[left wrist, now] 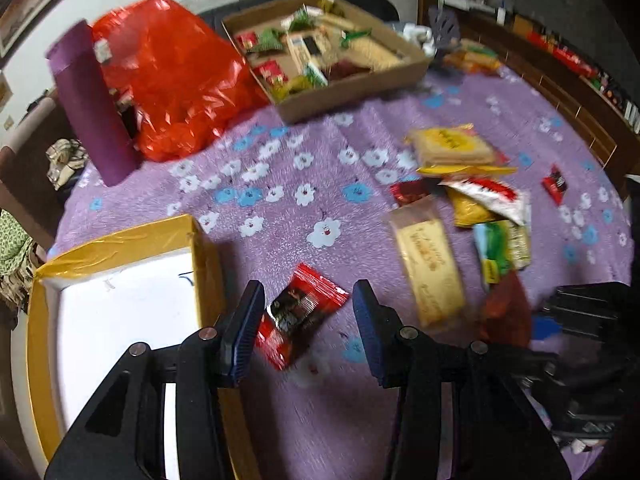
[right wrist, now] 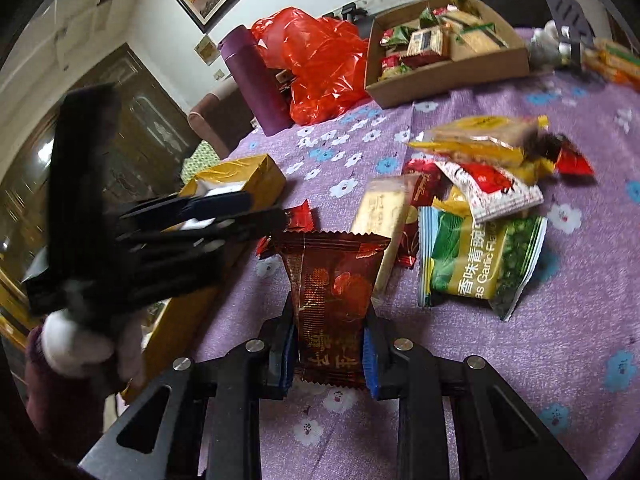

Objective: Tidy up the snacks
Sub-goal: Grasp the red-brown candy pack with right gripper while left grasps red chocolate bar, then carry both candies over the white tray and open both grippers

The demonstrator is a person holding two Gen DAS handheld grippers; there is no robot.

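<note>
My left gripper point(left wrist: 308, 300) is open above a red and black snack packet point(left wrist: 298, 316) that lies on the purple flowered cloth, between the fingers and beside the yellow box point(left wrist: 120, 236) with a white inside. My right gripper point(right wrist: 330, 322) is shut on a dark red foil snack packet point(right wrist: 332, 280) and holds it upright above the cloth. The left gripper also shows in the right wrist view point(right wrist: 224, 216), over the yellow box point(right wrist: 248, 172). A loose pile of snacks point(left wrist: 464, 200) lies to the right, with a green pea bag point(right wrist: 480, 264) nearest.
A cardboard tray point(left wrist: 352, 92) with several snacks stands at the back. A red plastic bag point(left wrist: 176, 76) and a purple cylinder point(left wrist: 92, 104) stand at the back left. A small red packet point(left wrist: 555, 183) lies far right. The table edge runs along the left.
</note>
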